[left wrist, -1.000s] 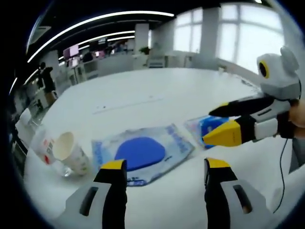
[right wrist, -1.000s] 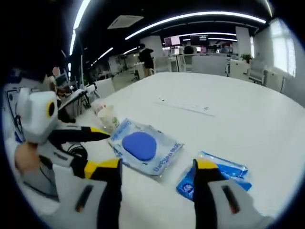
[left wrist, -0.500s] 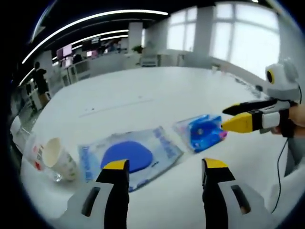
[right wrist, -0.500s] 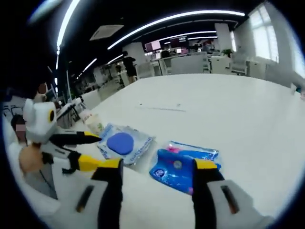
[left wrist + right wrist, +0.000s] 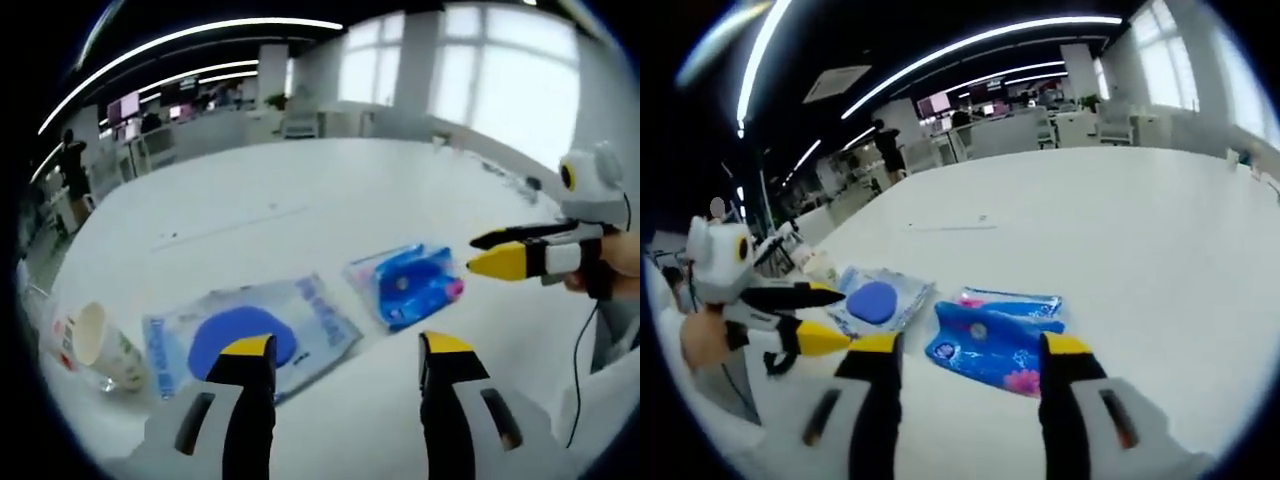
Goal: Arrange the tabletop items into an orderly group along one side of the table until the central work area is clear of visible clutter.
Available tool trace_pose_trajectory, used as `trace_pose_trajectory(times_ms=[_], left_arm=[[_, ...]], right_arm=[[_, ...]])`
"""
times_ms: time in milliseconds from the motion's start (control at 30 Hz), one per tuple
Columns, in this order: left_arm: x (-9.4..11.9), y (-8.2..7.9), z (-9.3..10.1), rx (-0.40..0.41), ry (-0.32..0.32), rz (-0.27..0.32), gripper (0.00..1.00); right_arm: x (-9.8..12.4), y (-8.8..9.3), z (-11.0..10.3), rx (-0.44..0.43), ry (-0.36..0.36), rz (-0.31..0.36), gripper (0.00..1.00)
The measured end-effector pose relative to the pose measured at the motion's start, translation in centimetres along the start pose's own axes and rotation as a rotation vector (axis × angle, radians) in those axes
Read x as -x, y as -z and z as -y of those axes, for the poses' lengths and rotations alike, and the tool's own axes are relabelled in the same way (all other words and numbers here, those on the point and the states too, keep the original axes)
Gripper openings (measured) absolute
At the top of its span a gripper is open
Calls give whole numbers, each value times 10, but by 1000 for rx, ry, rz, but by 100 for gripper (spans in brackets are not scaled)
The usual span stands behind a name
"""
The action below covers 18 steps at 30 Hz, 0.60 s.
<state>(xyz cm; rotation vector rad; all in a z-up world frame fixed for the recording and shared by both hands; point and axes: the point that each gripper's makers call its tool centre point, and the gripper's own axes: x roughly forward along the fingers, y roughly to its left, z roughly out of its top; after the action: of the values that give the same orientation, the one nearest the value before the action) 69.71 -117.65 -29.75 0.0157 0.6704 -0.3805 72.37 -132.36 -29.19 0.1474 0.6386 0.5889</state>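
Since a second ago the right gripper [image 5: 965,350] has drawn back from the blue packet [image 5: 994,335], so the packet's whole face now shows beyond its jaws, and the left gripper [image 5: 345,355] has swung so the cup sits further toward its view's left rim. Both pairs of jaws are spread with nothing between them. In the right gripper view the blue packet lies flat on the white bench [image 5: 1120,230] just beyond the jaws, near the bench's near edge; beside it lies the clear pouch with a blue disc [image 5: 878,301], the two close together but whether touching cannot be told. In the left gripper view the pouch [image 5: 250,335] lies just ahead of the jaws, the blue packet [image 5: 408,283] next to it, and a paper cup [image 5: 95,345] lies tipped on its side near the same edge, apart from the pouch. The right gripper [image 5: 478,254] reaches in beside the packet, held by a hand [image 5: 612,262], its jaws parted.
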Motion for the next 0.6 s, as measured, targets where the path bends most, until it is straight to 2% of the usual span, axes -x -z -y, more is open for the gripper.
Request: trace_pose_trajectory(times_ms=[167, 333, 600], left_arm=[[-6, -1, 6, 10, 19, -6, 52], [-15, -5, 12, 16, 15, -5, 51], [-29, -10, 26, 23, 48, -2, 46]], right_arm=[[3, 0, 7, -18, 18, 9, 51], [5, 0, 25, -58, 61, 22, 45], [5, 19, 47, -139, 121, -12, 42]])
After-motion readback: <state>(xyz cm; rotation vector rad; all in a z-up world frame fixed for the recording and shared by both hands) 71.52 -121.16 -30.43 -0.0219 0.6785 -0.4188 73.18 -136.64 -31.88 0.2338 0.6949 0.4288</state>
